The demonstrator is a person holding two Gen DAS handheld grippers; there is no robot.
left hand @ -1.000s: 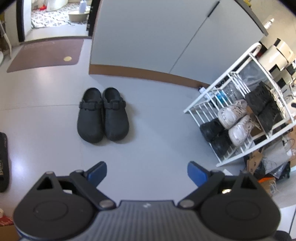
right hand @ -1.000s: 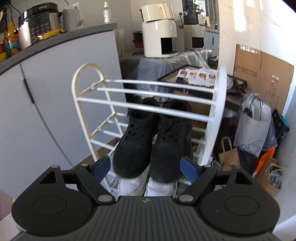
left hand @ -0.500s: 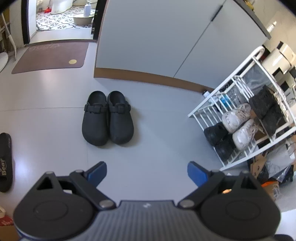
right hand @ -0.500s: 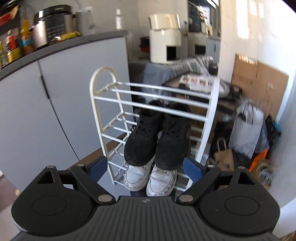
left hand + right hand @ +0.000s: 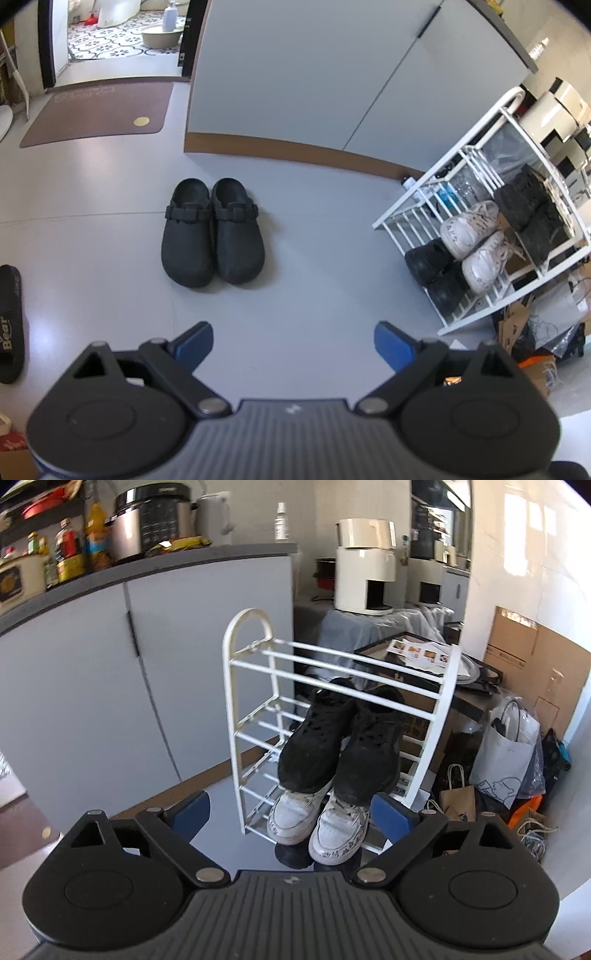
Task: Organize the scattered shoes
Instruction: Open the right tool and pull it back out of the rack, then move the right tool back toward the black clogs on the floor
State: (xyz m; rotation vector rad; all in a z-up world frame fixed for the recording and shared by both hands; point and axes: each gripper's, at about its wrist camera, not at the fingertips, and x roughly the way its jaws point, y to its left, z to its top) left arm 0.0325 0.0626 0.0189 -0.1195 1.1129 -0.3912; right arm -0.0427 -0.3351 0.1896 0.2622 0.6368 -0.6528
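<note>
Black clogs [image 5: 212, 232] side by side on floor [image 5: 314, 295]

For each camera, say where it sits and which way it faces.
Left wrist: rides the left claw, angled down at the floor with black clogs and the white shoe rack to its right; only its own open fingers show.
Right wrist: rides the right claw, facing the shoe rack head-on, black sneakers above white sneakers; its jaws are opening, nothing between.
Shared: the rack and its sneakers.
</note>
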